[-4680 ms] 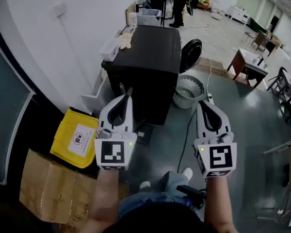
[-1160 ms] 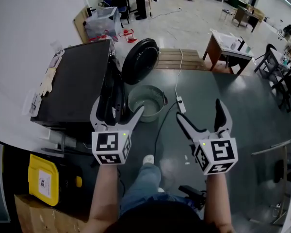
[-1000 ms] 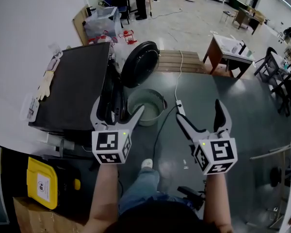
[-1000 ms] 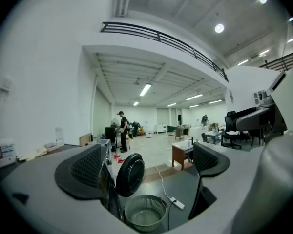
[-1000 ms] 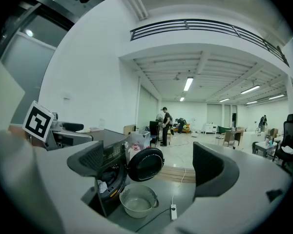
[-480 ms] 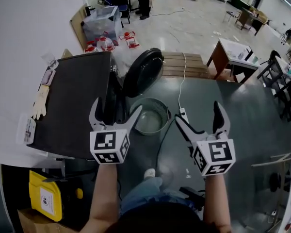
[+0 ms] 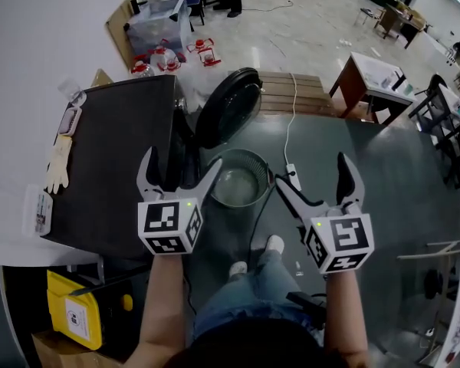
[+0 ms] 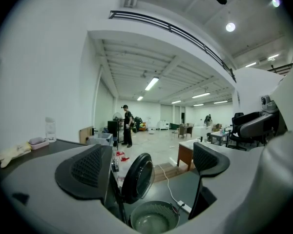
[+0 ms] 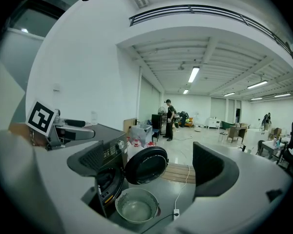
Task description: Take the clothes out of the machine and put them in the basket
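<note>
- Tongs first: left tongs [image 7: 182, 162] are released, jaws spread wide with only air between them, held above the front edge of the machine [image 7: 115, 167].
- Right tongs [image 7: 310, 171] are released too, jaws well apart and gripping nothing, held over the floor [image 7: 353, 152] to the right of the basket [image 7: 241, 152].
- Round door [image 7: 228, 106] hangs swung wide open on the machine's front.
- Drum [image 9: 106, 182] shows in the right gripper view as a dark hole. Clothes can't be made out in there.
- Basket sits on the floor just in front of the machine, below the door, between the two tongs in the head view.
- Power strip [image 7: 291, 176] lies just right of the basket.
</note>
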A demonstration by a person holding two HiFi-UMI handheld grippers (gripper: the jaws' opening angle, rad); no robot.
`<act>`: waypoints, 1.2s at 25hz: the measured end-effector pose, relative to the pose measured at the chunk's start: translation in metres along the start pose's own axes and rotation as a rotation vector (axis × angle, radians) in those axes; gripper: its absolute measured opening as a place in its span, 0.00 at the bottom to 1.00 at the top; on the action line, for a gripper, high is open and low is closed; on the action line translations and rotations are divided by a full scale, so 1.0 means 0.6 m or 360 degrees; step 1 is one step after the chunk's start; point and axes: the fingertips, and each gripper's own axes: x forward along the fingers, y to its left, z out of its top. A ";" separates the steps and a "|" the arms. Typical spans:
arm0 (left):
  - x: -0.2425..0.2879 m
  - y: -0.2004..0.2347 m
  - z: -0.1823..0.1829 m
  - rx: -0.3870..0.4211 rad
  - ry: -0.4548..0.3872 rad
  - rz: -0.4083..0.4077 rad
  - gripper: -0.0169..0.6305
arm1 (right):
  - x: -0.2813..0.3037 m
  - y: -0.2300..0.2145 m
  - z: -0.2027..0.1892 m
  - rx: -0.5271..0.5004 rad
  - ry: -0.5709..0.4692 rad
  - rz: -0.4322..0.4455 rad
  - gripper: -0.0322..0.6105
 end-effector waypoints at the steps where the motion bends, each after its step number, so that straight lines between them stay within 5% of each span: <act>1: 0.002 0.002 -0.001 -0.0001 0.0005 0.0000 0.90 | 0.005 0.002 -0.001 -0.0003 0.0007 0.0008 0.92; 13: 0.051 0.016 -0.003 0.0019 0.0052 0.0104 0.90 | 0.086 -0.034 0.005 0.0003 -0.0001 0.0104 0.92; 30: 0.153 0.004 -0.012 -0.0036 0.0172 0.0577 0.90 | 0.281 -0.159 0.009 -0.0006 -0.0001 0.0535 0.92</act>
